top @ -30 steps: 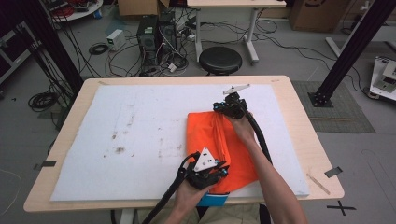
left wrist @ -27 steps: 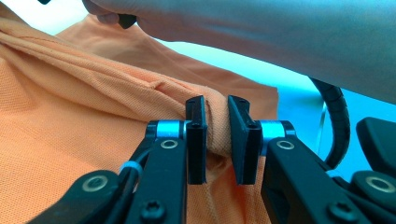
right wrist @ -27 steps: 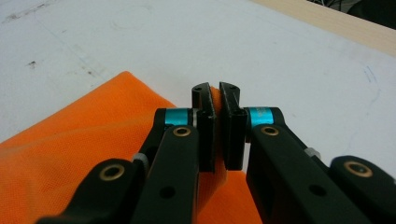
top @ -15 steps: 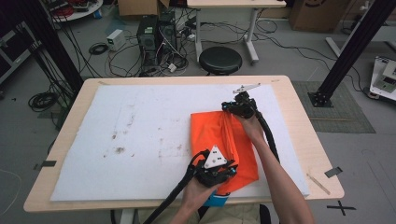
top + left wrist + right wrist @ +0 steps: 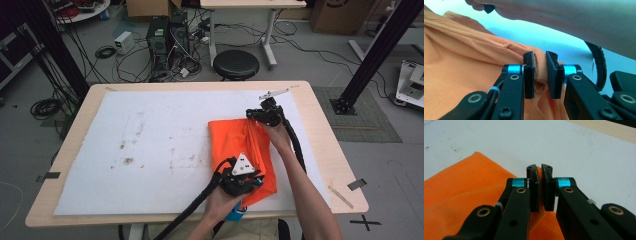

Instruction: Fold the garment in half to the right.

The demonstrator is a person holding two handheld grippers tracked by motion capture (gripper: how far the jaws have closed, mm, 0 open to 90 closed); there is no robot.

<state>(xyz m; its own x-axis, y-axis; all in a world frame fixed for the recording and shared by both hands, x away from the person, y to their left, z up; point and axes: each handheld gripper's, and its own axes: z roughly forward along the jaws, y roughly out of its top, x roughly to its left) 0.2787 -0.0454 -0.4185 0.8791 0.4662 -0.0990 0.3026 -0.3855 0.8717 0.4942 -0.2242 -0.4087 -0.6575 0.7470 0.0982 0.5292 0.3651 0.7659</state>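
The orange cloth [image 5: 242, 150] has slid rightward across the white sheet [image 5: 150, 150] since a second ago, both hands travelling with it. Left gripper [image 5: 243, 181] is clamped on a bunched fold at the near edge (fabric squeezed between the jaws in the left gripper view [image 5: 540, 75]). Right gripper [image 5: 264, 114] is pinching the far corner, jaws nearly together on a thin edge of cloth [image 5: 540, 187]. The cloth lies folded on the right half of the table [image 5: 320, 145], with the person's right forearm [image 5: 300, 185] alongside it.
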